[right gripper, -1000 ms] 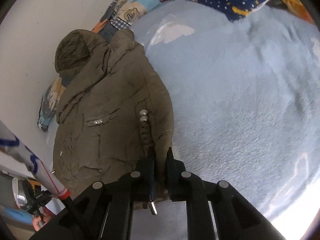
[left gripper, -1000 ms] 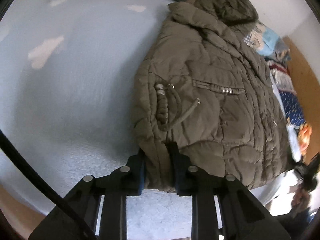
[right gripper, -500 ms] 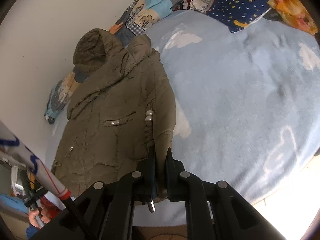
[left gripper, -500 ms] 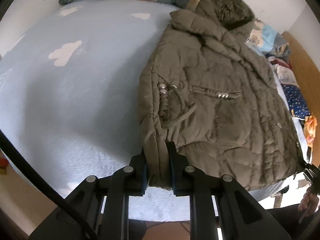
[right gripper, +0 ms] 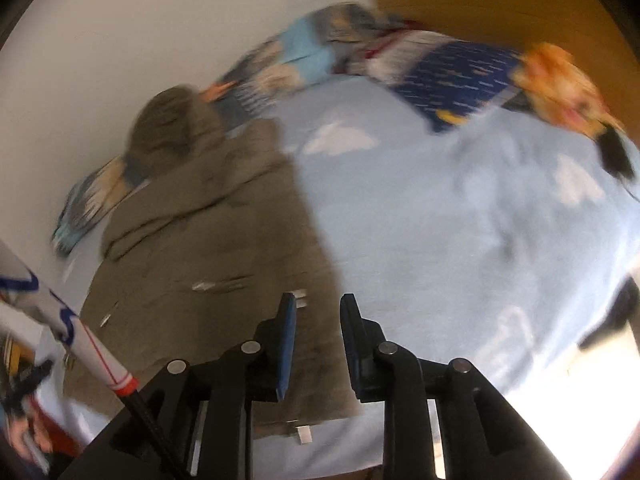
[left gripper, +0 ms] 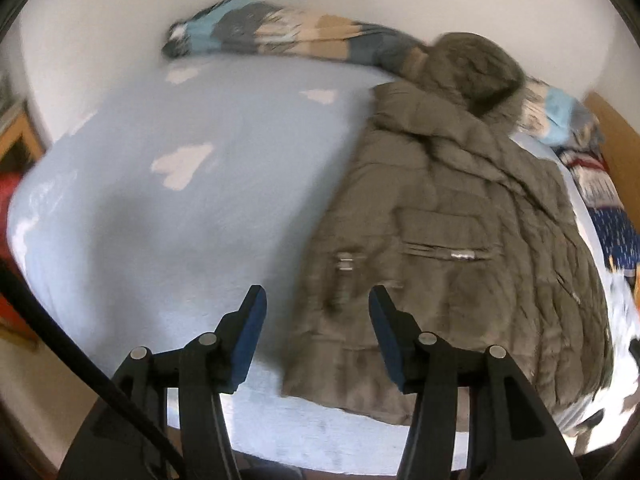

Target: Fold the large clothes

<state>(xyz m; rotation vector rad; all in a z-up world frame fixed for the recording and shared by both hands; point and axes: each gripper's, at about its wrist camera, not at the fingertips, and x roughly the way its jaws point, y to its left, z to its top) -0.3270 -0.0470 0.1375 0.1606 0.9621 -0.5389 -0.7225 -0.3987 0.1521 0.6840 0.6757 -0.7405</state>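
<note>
- We see the olive-brown hooded puffer jacket (left gripper: pixel 452 240) lying flat on the pale blue bed sheet (left gripper: pixel 192 216), its hood (left gripper: pixel 476 68) up against the white wall (left gripper: pixel 320 4) and its hem near the bed's front edge.
- Our left gripper (left gripper: pixel 316 328) has its blue-padded fingers spread wide, holding nothing; it hovers above the jacket's lower left corner, with the left finger over bare sheet and the right finger over fabric.
- Our right gripper (right gripper: pixel 318 336) has its fingers parted with a clear gap, empty as well, above the jacket's (right gripper: pixel 208 264) lower right edge where it meets the sheet (right gripper: pixel 460 232).
- Both views are motion-blurred, so we cannot tell fine details of the jacket's zips and snaps.
- A rolled patchwork blanket (left gripper: pixel 280 36) lies along the wall behind the hood.
- A dark blue starred cloth (right gripper: pixel 460 76) and something orange (right gripper: pixel 560 84) sit at the bed's far right, well apart from the jacket.
</note>
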